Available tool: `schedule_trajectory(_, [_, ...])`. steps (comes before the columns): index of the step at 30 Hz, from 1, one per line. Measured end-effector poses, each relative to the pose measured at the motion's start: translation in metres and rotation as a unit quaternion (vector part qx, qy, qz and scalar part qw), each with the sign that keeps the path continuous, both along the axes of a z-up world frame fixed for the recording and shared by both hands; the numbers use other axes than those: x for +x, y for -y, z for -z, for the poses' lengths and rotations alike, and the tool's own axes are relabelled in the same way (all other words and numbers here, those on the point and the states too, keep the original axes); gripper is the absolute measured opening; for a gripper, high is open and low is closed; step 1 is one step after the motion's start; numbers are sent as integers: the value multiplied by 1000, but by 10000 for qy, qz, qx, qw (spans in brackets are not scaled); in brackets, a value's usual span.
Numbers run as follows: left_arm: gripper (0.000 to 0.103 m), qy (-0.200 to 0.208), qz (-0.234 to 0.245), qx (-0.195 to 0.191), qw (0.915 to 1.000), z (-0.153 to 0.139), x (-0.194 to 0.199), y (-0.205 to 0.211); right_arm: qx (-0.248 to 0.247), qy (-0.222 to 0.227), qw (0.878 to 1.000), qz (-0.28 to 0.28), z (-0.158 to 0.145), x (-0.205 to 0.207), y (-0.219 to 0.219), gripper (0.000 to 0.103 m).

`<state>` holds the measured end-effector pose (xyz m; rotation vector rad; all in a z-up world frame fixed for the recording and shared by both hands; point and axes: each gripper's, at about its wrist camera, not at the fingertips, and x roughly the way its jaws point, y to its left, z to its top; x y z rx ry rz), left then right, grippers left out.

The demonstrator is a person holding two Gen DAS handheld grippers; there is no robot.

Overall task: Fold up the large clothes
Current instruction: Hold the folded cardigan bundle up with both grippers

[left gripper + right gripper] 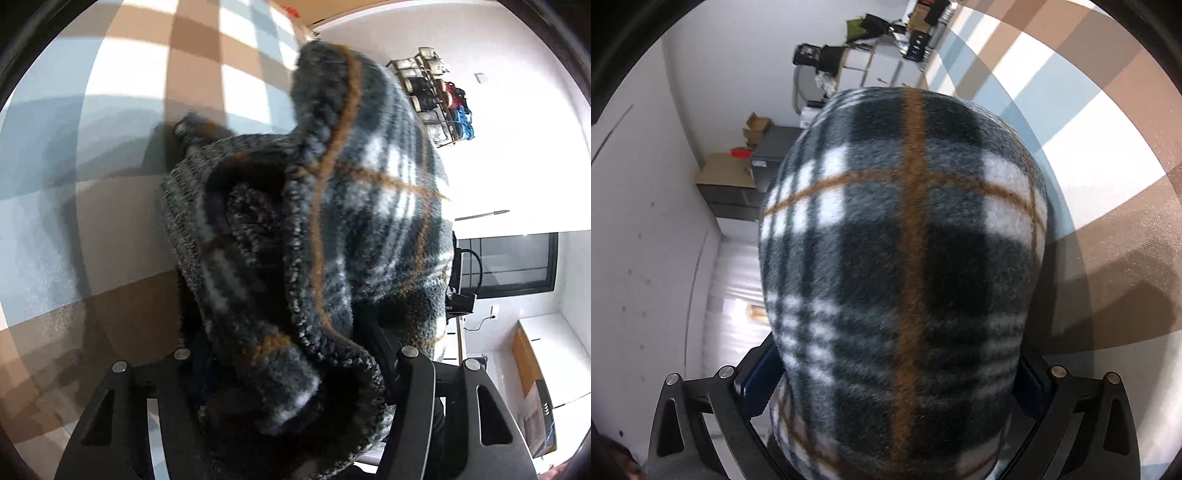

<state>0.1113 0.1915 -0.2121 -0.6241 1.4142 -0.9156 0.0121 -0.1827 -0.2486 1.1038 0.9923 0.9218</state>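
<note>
A thick plaid fleece garment (332,229), dark grey and white with orange lines, fills the left wrist view, bunched with its knitted hem curling out. My left gripper (280,325) is shut on this bunch, and the cloth hides the fingertips. In the right wrist view the same fleece (905,258) drapes in a smooth dome over my right gripper (894,376). Blue pads (757,387) show at both sides of it, pressing on the cloth. The garment hangs off the floor and casts shadows on it.
A checked floor mat (122,110) in tan, blue and white lies below. A wall rack with bags (439,103) and a dark window (509,266) show in the left wrist view. Cardboard boxes on grey cabinets (738,181) and white furniture (882,66) stand along the wall.
</note>
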Motion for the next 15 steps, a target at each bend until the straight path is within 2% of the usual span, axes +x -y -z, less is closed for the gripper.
schedule_trajectory(3, [58, 105, 24, -64, 9999, -15, -3, 5, 238, 95, 9997, -12, -4, -7, 5, 101])
schedule_trajectory(7, [58, 220, 69, -52, 9997, -30, -1, 14, 297, 340, 9989, 91, -14, -17, 11, 101])
schedule_trajectory(15, [58, 648, 235, 8, 9976, -74, -1, 31, 556, 487, 9967, 322, -37, -37, 38, 101])
